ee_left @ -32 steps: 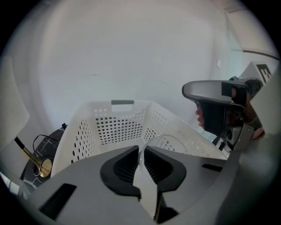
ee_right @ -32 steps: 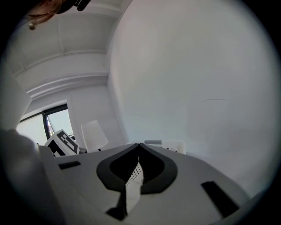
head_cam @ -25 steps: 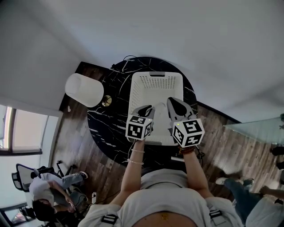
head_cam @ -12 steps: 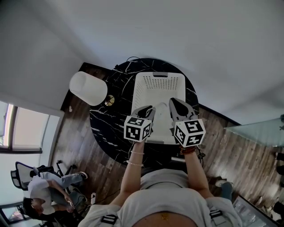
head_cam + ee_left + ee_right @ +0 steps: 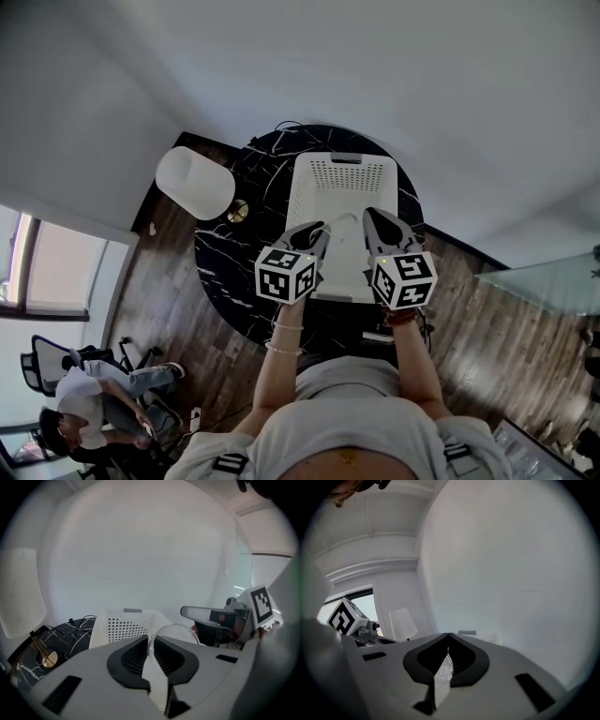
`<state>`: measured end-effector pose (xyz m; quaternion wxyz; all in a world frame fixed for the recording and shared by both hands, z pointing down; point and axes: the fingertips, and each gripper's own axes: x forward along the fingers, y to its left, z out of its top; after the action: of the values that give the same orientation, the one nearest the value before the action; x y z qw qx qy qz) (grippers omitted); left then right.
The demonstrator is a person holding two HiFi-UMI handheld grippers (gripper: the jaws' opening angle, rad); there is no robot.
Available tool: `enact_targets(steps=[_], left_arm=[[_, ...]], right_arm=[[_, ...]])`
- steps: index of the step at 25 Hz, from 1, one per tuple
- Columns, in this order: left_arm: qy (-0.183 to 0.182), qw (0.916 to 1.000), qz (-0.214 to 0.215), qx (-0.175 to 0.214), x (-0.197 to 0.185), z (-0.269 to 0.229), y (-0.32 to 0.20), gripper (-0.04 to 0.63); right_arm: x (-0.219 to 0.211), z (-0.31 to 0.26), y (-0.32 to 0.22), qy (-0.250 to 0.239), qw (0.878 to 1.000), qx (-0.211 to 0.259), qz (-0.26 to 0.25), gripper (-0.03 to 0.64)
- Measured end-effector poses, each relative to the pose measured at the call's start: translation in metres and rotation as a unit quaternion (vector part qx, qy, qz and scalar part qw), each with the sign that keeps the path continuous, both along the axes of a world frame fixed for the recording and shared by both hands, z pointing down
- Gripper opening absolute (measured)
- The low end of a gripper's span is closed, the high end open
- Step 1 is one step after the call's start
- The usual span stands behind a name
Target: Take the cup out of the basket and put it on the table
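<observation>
A clear cup (image 5: 182, 631) shows in the left gripper view, lifted above the white perforated basket (image 5: 119, 623). My left gripper (image 5: 151, 637) is shut on the cup's wall at the rim. In the head view the left gripper (image 5: 314, 228) hangs over the basket (image 5: 342, 173) near its left side; the cup is hard to make out there. My right gripper (image 5: 373, 216) sits at the basket's right side. In the right gripper view its jaws (image 5: 448, 637) are closed, with a strip of white perforated wall (image 5: 443, 670) between the pads.
The basket stands on a round black marble table (image 5: 225, 262). A white lampshade (image 5: 195, 183) and its gold base (image 5: 236, 211) are at the table's left edge. A cable (image 5: 70, 623) lies on the table behind. A person sits by an office chair (image 5: 52, 370) at the lower left.
My left gripper has risen with the cup, its marker cube nearer the head camera. The right gripper has kept still. Feet at the lower right have left the view.
</observation>
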<state>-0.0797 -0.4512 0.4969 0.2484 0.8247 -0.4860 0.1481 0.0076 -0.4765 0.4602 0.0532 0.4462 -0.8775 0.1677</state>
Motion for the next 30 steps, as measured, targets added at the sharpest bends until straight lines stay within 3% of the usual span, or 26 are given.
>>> enact_targets(steps=[30], left_arm=[[0.096,0.9922,-0.027,0.075,-0.028,-0.07,0.016,0.046]], right_arm=[[-0.013,-0.007,0.003,0.009,1.0,0.013,0.001,0.008]])
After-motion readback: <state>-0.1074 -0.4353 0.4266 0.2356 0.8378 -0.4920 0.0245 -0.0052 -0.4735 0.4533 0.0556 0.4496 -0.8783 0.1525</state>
